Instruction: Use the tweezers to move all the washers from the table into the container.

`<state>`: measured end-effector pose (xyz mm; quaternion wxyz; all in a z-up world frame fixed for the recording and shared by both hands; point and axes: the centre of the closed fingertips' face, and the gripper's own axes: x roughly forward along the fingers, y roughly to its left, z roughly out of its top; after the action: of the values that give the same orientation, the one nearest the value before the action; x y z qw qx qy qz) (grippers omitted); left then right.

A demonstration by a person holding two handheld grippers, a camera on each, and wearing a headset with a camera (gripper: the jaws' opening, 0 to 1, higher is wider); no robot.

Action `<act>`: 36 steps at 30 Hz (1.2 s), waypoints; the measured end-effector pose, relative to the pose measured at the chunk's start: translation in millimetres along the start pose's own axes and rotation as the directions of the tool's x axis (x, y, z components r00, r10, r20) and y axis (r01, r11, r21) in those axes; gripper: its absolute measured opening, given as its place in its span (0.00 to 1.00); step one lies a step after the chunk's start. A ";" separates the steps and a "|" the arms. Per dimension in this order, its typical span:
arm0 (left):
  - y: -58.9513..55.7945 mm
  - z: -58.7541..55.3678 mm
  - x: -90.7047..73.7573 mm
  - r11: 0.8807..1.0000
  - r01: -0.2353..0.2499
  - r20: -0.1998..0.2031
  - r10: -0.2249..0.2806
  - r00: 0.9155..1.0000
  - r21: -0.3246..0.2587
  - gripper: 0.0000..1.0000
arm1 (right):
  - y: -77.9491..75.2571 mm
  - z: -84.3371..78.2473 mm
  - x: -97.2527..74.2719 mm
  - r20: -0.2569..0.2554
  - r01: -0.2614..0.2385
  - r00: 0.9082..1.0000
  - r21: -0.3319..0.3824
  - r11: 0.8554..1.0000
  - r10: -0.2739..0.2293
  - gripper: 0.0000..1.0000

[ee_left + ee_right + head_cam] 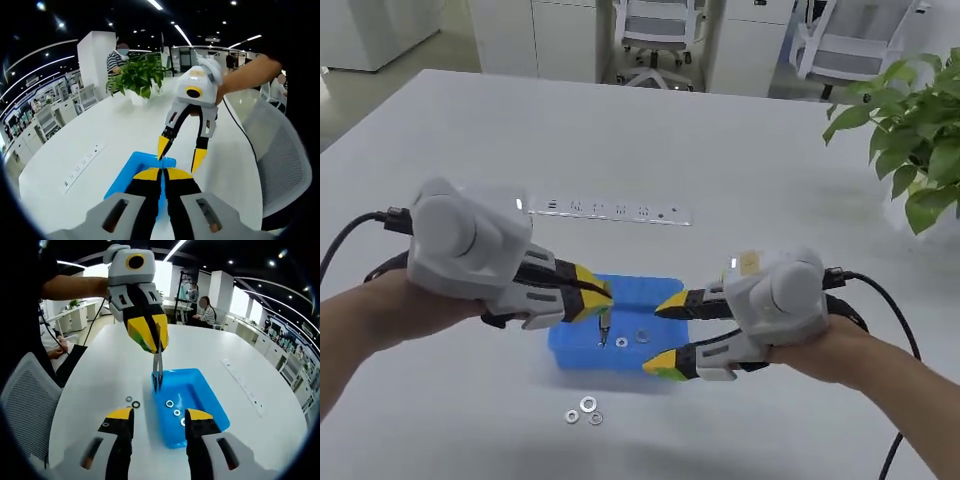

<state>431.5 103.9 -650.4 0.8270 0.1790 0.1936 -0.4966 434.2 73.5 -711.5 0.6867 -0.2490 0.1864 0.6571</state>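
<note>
1. The surface (720, 170) carries the blue container (630, 290) towards my edge.
2. My left gripper (605, 295) has its jaws clenched on the tweezers (603, 328), which hang near upright with their tips over the container. The right gripper (660, 337) has its jaws released.
3. Three washers (588, 404) lie just off the container's near edge, on my side of the tweezer tips.

Tweezers (157, 371) upright over blue container (200, 386); washers (170, 403) inside, beside.

- Container (636, 292): blue
- Washers (587, 405): silver, on a white table (670, 150)
- Tweezers (157, 367): grey
- Left gripper (603, 296) and right gripper (657, 337): white, black-and-yellow tips
- Plant (920, 130), upper right: green
</note>
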 end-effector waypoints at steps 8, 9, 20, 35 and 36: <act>-10.4 -4.0 -2.5 1.000 -0.001 0.005 0.001 1.000 -0.006 0.06 | 7.9 -5.7 -10.7 0.004 0.019 1.000 0.024 1.000 -0.019 0.51; -11.4 -4.6 -2.7 1.000 -0.001 0.005 0.001 1.000 -0.006 0.06 | 9.0 -5.9 -11.8 0.006 0.019 1.000 0.026 0.999 -0.019 0.52; -20.7 -15.7 -1.9 1.000 0.005 0.002 -0.005 1.000 -0.010 0.06 | 15.2 -15.3 -24.5 0.004 0.043 0.999 0.065 0.997 -0.044 0.61; -25.8 -35.9 2.9 0.999 0.012 -0.005 -0.013 1.000 -0.031 0.07 | 28.2 -28.1 -28.6 -0.009 0.054 0.999 0.120 0.991 -0.053 0.71; -25.9 -36.8 3.0 0.999 0.013 -0.006 -0.014 1.000 -0.032 0.07 | 28.3 -28.9 -28.9 -0.011 0.055 0.998 0.122 0.991 -0.054 0.71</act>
<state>404.4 108.1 -686.2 0.8257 0.1661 0.2053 -0.4985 406.2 33.5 -720.8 0.7175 -0.2138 0.2222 0.6245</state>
